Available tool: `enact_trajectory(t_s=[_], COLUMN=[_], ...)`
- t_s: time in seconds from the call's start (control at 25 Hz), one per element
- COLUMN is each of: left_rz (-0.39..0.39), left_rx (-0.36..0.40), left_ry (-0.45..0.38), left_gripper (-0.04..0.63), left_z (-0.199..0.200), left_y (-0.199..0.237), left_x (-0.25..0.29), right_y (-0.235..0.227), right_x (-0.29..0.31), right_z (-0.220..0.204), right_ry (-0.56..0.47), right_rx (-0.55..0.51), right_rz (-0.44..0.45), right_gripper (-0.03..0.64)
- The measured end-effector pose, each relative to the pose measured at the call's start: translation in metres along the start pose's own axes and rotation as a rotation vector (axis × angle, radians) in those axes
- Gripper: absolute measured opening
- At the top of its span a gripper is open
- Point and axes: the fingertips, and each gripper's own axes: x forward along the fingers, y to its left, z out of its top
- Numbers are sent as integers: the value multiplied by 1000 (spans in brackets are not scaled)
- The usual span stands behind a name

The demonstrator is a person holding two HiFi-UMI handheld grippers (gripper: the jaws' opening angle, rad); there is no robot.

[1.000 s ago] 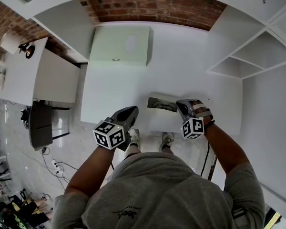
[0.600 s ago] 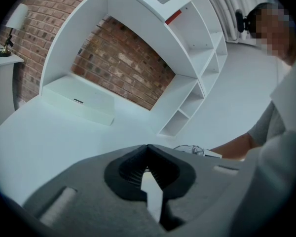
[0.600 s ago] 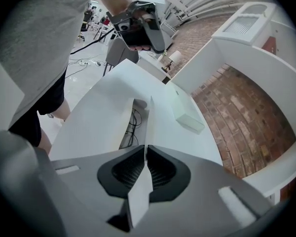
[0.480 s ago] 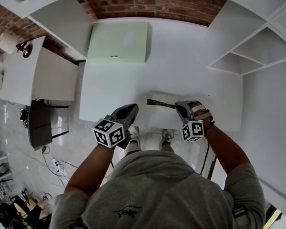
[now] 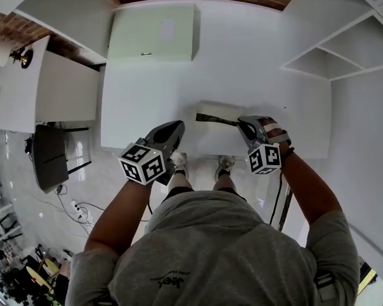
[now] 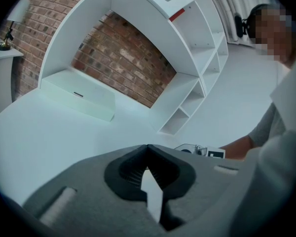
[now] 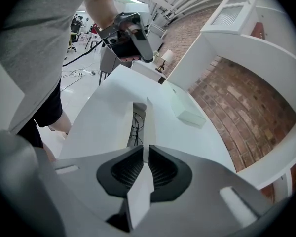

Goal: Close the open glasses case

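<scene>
A white glasses case point(image 5: 212, 132) lies near the front edge of the white desk point(image 5: 147, 94), its lid lowered so only a thin dark slit point(image 5: 214, 120) shows. In the right gripper view the case point(image 7: 111, 120) still gapes a little, with dark glasses inside the gap. My right gripper point(image 5: 244, 125) is shut, its tip at the case's right end; no object sits between its jaws point(image 7: 144, 147). My left gripper point(image 5: 177, 127) is shut and empty point(image 6: 148, 147), left of the case at the desk's front edge, apart from it.
A pale flat box point(image 5: 154, 34) lies at the back of the desk against the brick wall. White shelves point(image 5: 319, 62) stand at the right. A side table with a lamp point(image 5: 19, 56) and a dark chair point(image 5: 48, 158) are at the left.
The case's opening has narrowed from a wide gap showing the glasses to a thin slit. My right gripper stayed at its right end; the left barely moved.
</scene>
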Motion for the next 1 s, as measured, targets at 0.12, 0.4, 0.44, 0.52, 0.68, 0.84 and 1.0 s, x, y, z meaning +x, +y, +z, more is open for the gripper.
enact_trajectory(t_s=[0.12,0.4,0.44,0.52,0.68,0.84,1.0], left_rz=[2,1,1,2,-4,-3,-3], left_rx=[-2,-11,-14,-19,-20,-18,-14], left_ry=[-5,-9,-8,-5,-1,-4,-7], left_gripper=[-3,-3,-3,-3,-3,-3,-3], left_z=[-1,-5,-7,-10,-15,-15,-14], left_y=[5,10,10,10,6,4,1], left_x=[2,4,4,4,5,1,-2], right_y=[5,23,29,39,38,39,37], right_x=[0,1,2,5,8,8,5], right_z=[1,1,0,-4,-7,-6,-5], right_ry=[-5,-14,-12,0,5,12,10], right_rx=[21,105,145,265,382,385,411], right_rz=[11,99,139,224,244,248,250], right_gripper=[44,64,68,71,51,54,57])
